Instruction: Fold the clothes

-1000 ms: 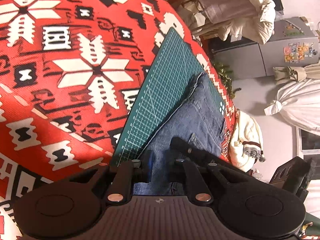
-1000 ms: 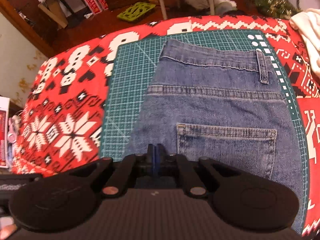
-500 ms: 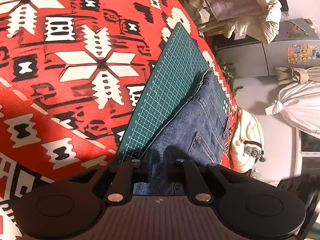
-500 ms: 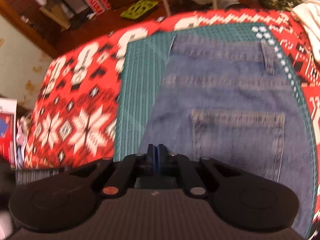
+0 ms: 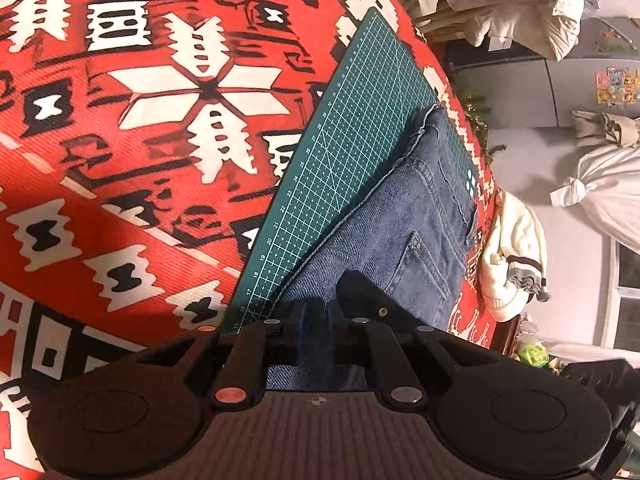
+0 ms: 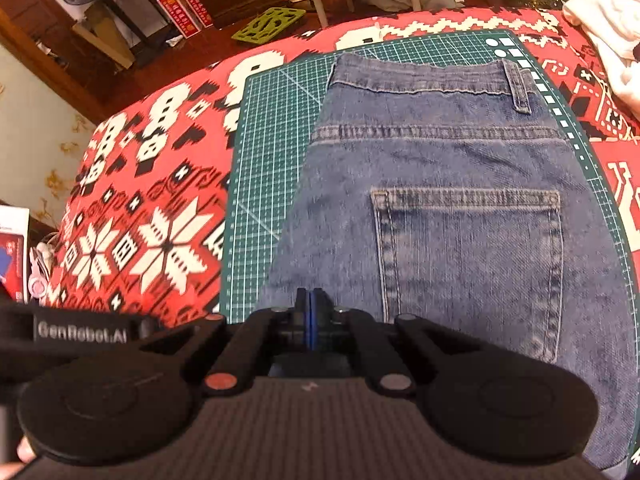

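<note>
Drawn nearer since the earlier frame, the right gripper (image 6: pixel 309 320), pressed together and empty, and left gripper (image 5: pixel 316 334), pinching denim, hold over folded blue denim jeans (image 6: pixel 460 208) lying ahead on the green gridded cutting mat (image 6: pixel 264 168), suggesting another fold.

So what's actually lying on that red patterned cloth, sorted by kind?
Jeans: 1
Green cutting mat: 1
Cream garment with striped cuff: 1
Total: 3
</note>
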A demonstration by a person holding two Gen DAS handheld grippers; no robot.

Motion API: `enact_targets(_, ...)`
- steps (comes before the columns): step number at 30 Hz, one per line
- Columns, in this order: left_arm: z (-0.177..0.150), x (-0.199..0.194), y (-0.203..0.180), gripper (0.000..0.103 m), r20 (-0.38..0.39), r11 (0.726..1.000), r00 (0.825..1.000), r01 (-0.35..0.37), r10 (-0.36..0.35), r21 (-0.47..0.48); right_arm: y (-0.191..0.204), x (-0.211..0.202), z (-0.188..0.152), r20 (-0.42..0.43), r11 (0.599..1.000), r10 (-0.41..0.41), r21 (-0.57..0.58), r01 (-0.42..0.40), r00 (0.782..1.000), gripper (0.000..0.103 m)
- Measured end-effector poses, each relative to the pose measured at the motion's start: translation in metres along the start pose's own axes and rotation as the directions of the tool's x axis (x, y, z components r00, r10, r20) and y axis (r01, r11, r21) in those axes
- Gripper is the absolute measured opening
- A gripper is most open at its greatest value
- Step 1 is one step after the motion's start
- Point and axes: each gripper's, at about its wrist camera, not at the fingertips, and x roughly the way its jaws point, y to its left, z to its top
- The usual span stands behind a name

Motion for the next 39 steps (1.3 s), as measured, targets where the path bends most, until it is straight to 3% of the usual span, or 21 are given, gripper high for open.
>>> enact_targets(6,-0.001,-0.001,-0.003,0.009,0.007,1.000,1.000,-0.008,0.008,0.026,0.001,-0.008,-0.016,-0.017,0.999,0.023,-0.032,-0.023,1.000,0.000)
enact_targets(9,-0.002,-0.003,-0.006,0.013,0.004,0.999,1.000,-0.009,0.009,0.040,-0.005,-0.015,-0.031,-0.065,0.998,0.048,-0.039,-0.050,0.997,0.000)
enact_targets(11,-0.004,-0.004,-0.009,0.014,0.006,0.999,1.000,-0.007,0.006,0.054,-0.015,-0.025,-0.041,-0.071,0.998,0.059,-0.031,-0.061,0.996,0.008)
enact_targets(16,-0.011,-0.006,-0.021,0.029,0.037,0.992,0.999,-0.037,0.033,0.118,-0.051,-0.073,-0.051,0.009,1.000,0.013,-0.005,-0.013,1.000,0.009)
enact_targets(18,-0.015,-0.006,-0.028,0.032,0.056,0.986,0.997,-0.061,0.053,0.157,-0.065,-0.092,-0.052,0.059,1.000,-0.028,-0.008,0.029,0.998,0.016)
enact_targets(20,-0.022,-0.004,-0.036,0.041,0.076,0.976,0.995,-0.076,0.061,0.203,-0.075,-0.106,-0.053,0.124,0.997,-0.077,-0.019,0.080,0.989,0.031)
enact_targets(24,-0.037,-0.006,-0.053,0.053,0.152,0.945,0.984,-0.134,0.091,0.299,-0.090,-0.116,-0.057,0.223,0.987,-0.148,-0.029,0.159,0.964,0.041)
enact_targets(27,-0.049,-0.005,-0.063,0.067,0.224,0.915,0.966,-0.204,0.130,0.347,-0.090,-0.109,-0.055,0.246,0.985,-0.156,-0.036,0.170,0.957,0.063)
enact_targets(29,-0.055,-0.001,-0.068,0.074,0.254,0.897,0.955,-0.243,0.153,0.370,-0.085,-0.102,-0.054,0.252,0.984,-0.139,-0.073,0.162,0.958,0.084)
enact_targets(32,-0.063,0.011,-0.076,0.076,0.287,0.859,0.937,-0.307,0.199,0.409,-0.079,-0.090,-0.055,0.256,0.978,-0.136,-0.119,0.171,0.957,0.092)
enact_targets(37,-0.075,0.032,-0.083,0.082,0.344,0.772,0.895,-0.427,0.285,0.470,-0.078,-0.074,-0.056,0.254,0.955,-0.205,-0.158,0.250,0.945,0.100)
enact_targets(39,-0.074,0.035,-0.081,0.086,0.347,0.766,0.888,-0.443,0.302,0.466,-0.079,-0.071,-0.055,0.237,0.952,-0.210,-0.169,0.253,0.949,0.102)
